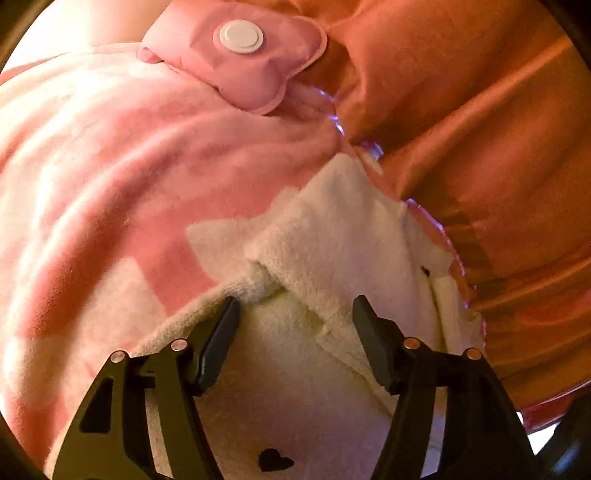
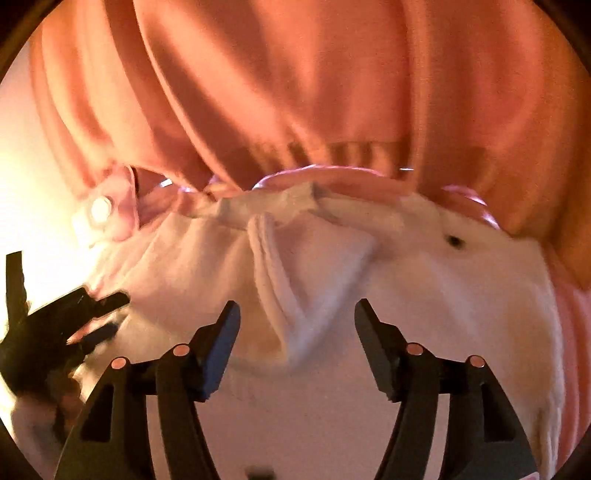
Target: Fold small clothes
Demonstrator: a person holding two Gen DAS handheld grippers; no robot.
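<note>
Cream fleece garment [image 1: 332, 240] bunched just ahead of left gripper [image 1: 295, 310]

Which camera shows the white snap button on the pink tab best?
The left wrist view. There the snap button sits sharp and face-on on the pink tab, near the top. In the right wrist view the same button is only a small, glaring, blurred spot at the left edge.

Gap between left gripper [image 1: 295, 310] jaws filled by bunched cream fleece garment [image 1: 332, 251], orange fabric [image 1: 480, 129] closing off far side, snap tab [image 1: 240, 55] raised ahead
</note>
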